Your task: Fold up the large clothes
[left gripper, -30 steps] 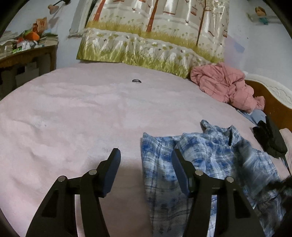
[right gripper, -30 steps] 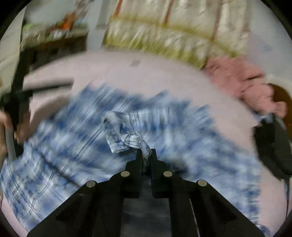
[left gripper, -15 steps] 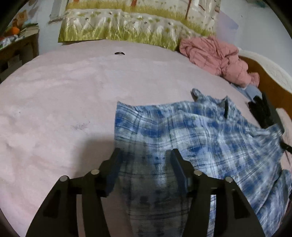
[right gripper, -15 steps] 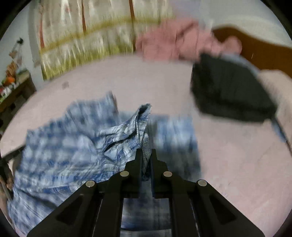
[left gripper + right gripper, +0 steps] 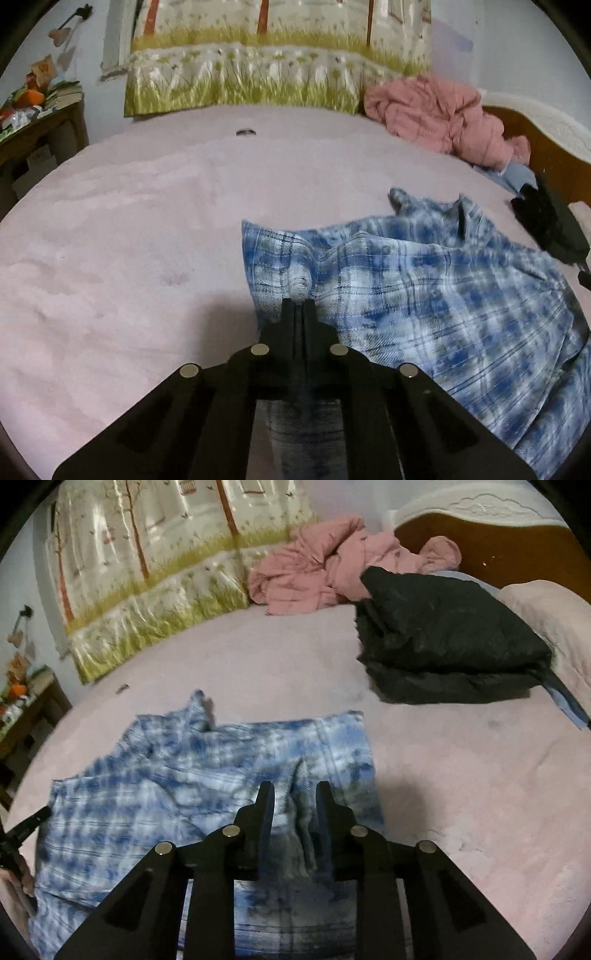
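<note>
A blue and white plaid shirt [image 5: 424, 280] lies spread and rumpled on the pink bed [image 5: 147, 229]. My left gripper [image 5: 298, 304] is shut on the shirt's near left edge. In the right wrist view the shirt [image 5: 177, 775] lies in front of my right gripper [image 5: 293, 790], whose jaws stand partly open over a ridge of its right edge, no longer clamping it. The left gripper's tip [image 5: 29, 825] shows at the left edge of that view.
A crumpled pink garment [image 5: 439, 110] lies at the far right by the wooden headboard [image 5: 480, 550]. A folded black garment [image 5: 443, 642] lies right of the shirt. A floral quilt [image 5: 258, 74] stands at the back. A cluttered side table [image 5: 33, 122] is at left. A small dark object [image 5: 245, 132] lies on the bed.
My left gripper closed on the shirt's left edge. My right gripper, which was shut on the cloth, swung right, lowered it to the bed and opened.
</note>
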Motion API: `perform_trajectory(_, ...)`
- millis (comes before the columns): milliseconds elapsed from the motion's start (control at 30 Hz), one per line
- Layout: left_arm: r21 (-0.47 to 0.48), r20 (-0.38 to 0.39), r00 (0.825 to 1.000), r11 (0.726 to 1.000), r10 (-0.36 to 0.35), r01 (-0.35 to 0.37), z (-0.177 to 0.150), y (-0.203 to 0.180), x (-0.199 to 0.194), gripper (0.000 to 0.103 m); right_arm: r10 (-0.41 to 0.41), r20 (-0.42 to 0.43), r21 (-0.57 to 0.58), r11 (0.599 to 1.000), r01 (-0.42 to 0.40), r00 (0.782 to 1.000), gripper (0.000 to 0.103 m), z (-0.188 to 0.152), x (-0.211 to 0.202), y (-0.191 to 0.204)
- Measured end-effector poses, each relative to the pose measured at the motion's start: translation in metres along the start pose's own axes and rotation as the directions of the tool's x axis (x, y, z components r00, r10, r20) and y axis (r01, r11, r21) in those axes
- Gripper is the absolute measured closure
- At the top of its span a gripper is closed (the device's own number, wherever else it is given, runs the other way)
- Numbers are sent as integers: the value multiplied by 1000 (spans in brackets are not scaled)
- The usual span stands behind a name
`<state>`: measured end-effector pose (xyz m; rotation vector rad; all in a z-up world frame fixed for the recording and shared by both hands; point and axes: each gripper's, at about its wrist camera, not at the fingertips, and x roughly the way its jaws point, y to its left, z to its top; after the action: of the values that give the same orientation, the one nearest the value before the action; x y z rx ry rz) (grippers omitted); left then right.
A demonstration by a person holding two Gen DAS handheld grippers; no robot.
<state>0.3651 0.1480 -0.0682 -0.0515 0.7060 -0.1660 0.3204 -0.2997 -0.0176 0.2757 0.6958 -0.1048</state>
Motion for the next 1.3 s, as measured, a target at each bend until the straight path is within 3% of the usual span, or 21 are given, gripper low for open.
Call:
perform_trajectory(100,-29,35,998,998,60,-59,1,6,-7,100,70,-41,-23,997,-71,997,76,-1,10,6)
perform_trajectory(167,-93,46,997,994,59,-55,4,20,-10,100,96,-106,-51,994,-102,990,55,-5,26,13)
perform_trajectory(200,-122,40,998,991,56,-51,5,27,-9,100,86,-132,-59,994,-94,987,52,-7,34,15)
perform_trajectory(333,-166,-40,998,985,49,-55,3,38,8,100,102,-199,-73,990,-119,975,52,-13,50,22)
perform_trajectory(467,-170,-107,989,978,104,-121,1,40,17,94,95,-228,-102,988,-120,969,52,-18,59,30)
perform_trajectory(500,-170,-116,988,978,105,-124,0,44,15,93,86,-224,-109,988,-113,971,54,-19,60,30)
perform_trajectory(533,-166,-122,990,981,77,-97,0,48,13,92,71,-215,-115,989,-97,974,69,-20,59,31)
perform_trajectory(567,-178,-113,992,981,58,-78,0,55,7,92,54,-210,-116,990,-80,976,94,-20,58,30)
perform_trajectory(633,-201,-77,993,974,87,-101,-1,70,-8,92,4,-188,-116,993,-27,982,98,-21,56,25)
perform_trajectory(733,-236,-45,996,968,82,-90,-2,86,-21,89,41,-181,-90,994,-58,983,98,-19,53,20)
perform_trajectory(800,-243,-25,999,969,40,-45,-3,87,-31,79,49,-142,-90,994,-62,989,98,-18,41,19)
perform_trajectory(867,-218,9,1000,976,9,-7,-7,80,-49,60,38,-77,-121,992,-47,996,98,-16,14,21)
perform_trajectory(900,-202,39,999,979,-1,9,-12,74,-63,42,34,-49,-141,989,-41,998,97,-17,-1,22)
perform_trajectory(933,-192,68,998,981,-12,25,-17,68,-75,31,33,-9,-170,985,-34,999,97,-20,-25,23)
perform_trajectory(1000,-189,84,996,981,-35,51,-31,55,-96,28,44,33,-186,982,-37,998,93,-26,-57,19)
perform_trajectory(1067,-195,59,998,981,25,-13,-45,44,-110,27,69,75,-155,986,-56,995,80,-35,-94,6)
perform_trajectory(1133,-187,67,997,982,39,-26,-60,36,-128,20,87,102,-110,991,-75,991,71,-48,-123,-11)
perform_trajectory(1233,-187,32,999,982,7,-1,-75,28,-139,10,40,112,-97,995,-29,993,62,-66,-147,-28)
perform_trajectory(1300,-161,-12,1000,987,-17,15,-82,24,-134,10,1,113,-100,995,10,994,61,-77,-155,-34)
